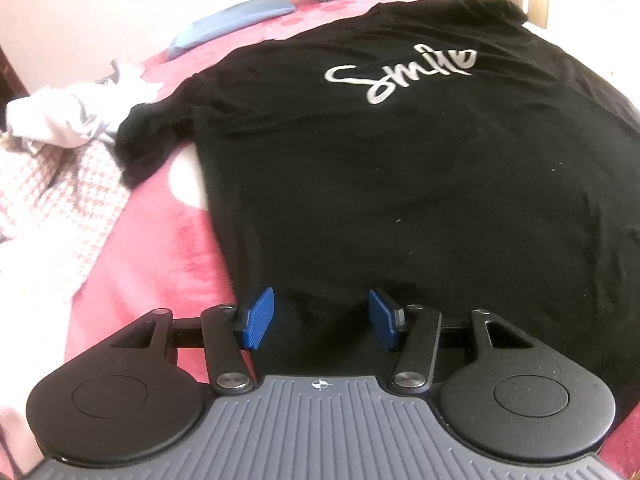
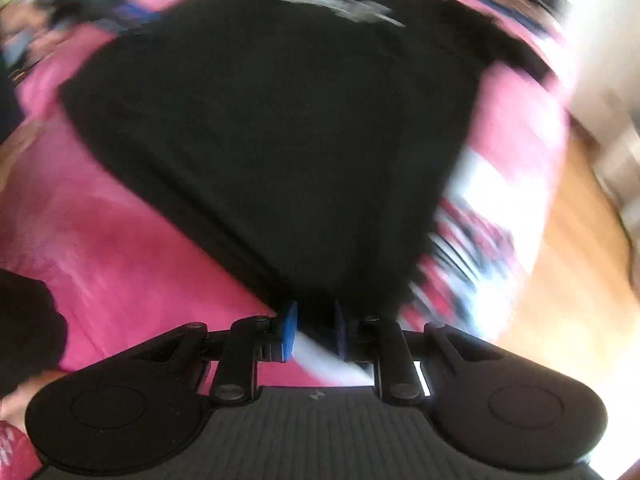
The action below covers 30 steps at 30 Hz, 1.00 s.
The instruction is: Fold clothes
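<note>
Black cotton fills both views: the T-shirt (image 1: pixel 400 184) lies spread flat on the pink bedspread (image 1: pixel 160 248), its white script lettering (image 1: pixel 400 76) toward the upper middle of the left wrist view and its hem at the bottom of the frame, right by my tools.

My left gripper (image 1: pixel 320 320) sits at the hem, lower middle of the frame, with its blue fingers (image 1: pixel 256 316) wide apart and shirt cloth between them, not pinched. My right gripper (image 2: pixel 314 334) is at the shirt's near corner, lower middle of its own badly smeared view; its fingers (image 2: pixel 289 332) stand close, with only a narrow gap, and the dark corner seems to run in between them. Whether they really bite the cloth I cannot tell through the blur.

What worries me is the imbalance. If my right side pulls while my left holds nothing, the hem would drag crooked and the flat body would wrinkle or skew, spoiling any straight fold line. A shallow pinch on the right could catch only the top layer, or slip off. The smear suggests fast motion, which makes a slipped corner likelier. The left sleeve (image 1: pixel 160 136), middle left of the frame, lies bunched beside a heap of pale clothes (image 1: pixel 60 120); a wide sweep could snag them.
</note>
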Available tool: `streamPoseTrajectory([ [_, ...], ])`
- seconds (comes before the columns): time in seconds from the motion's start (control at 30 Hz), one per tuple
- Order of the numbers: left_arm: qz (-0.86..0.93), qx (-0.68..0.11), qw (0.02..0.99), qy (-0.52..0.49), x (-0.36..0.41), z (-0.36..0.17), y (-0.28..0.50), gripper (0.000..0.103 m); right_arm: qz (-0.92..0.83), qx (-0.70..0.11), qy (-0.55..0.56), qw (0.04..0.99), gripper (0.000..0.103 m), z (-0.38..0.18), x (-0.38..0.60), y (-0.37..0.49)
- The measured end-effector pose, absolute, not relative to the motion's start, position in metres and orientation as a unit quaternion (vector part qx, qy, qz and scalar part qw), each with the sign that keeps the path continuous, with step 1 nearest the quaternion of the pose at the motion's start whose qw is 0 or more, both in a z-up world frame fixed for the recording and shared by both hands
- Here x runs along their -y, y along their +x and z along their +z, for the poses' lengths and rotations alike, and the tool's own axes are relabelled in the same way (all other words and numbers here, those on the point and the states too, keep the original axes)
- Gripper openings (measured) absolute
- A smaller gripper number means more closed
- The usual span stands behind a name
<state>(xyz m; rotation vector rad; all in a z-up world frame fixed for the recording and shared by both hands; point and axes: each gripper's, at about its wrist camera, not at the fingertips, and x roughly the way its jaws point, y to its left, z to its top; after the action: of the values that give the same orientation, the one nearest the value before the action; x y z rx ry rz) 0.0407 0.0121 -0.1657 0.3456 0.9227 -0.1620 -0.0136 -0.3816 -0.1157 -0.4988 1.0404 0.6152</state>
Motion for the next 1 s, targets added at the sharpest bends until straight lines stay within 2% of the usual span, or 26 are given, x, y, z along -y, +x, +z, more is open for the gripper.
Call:
streamPoseTrajectory([
  [0.17,-0.076,-0.437,0.88,0.17,-0.011,-0.167,0.04,0.053,0.248,-0.477,-0.217,0.815,0.021,-0.091,0.394,-0.002],
  [0.3,-0.092,-0.421,0.883,0.184,-0.005,-0.166,0.042,0.053,0.278,-0.415,-0.229,0.836,0.021,-0.099,0.361,0.032],
  [0.53,-0.065,-0.442,0.88,0.163,-0.021,-0.168,0.04,0.053,0.237,-0.473,-0.201,0.825,0.02,-0.119,0.404,0.055],
  [0.63,-0.061,-0.443,0.88,0.161,-0.023,-0.169,0.04,0.053,0.198,-0.47,-0.165,0.844,0.018,-0.1,0.422,0.059],
  [0.83,-0.053,-0.441,0.883,0.151,-0.026,-0.17,0.046,0.053,0.255,-0.408,-0.109,0.87,0.018,-0.086,0.382,0.08],
  [1.0,0.007,-0.462,0.883,0.08,-0.068,-0.164,0.041,0.053,0.231,-0.461,-0.13,0.847,0.018,-0.111,0.372,0.082],
])
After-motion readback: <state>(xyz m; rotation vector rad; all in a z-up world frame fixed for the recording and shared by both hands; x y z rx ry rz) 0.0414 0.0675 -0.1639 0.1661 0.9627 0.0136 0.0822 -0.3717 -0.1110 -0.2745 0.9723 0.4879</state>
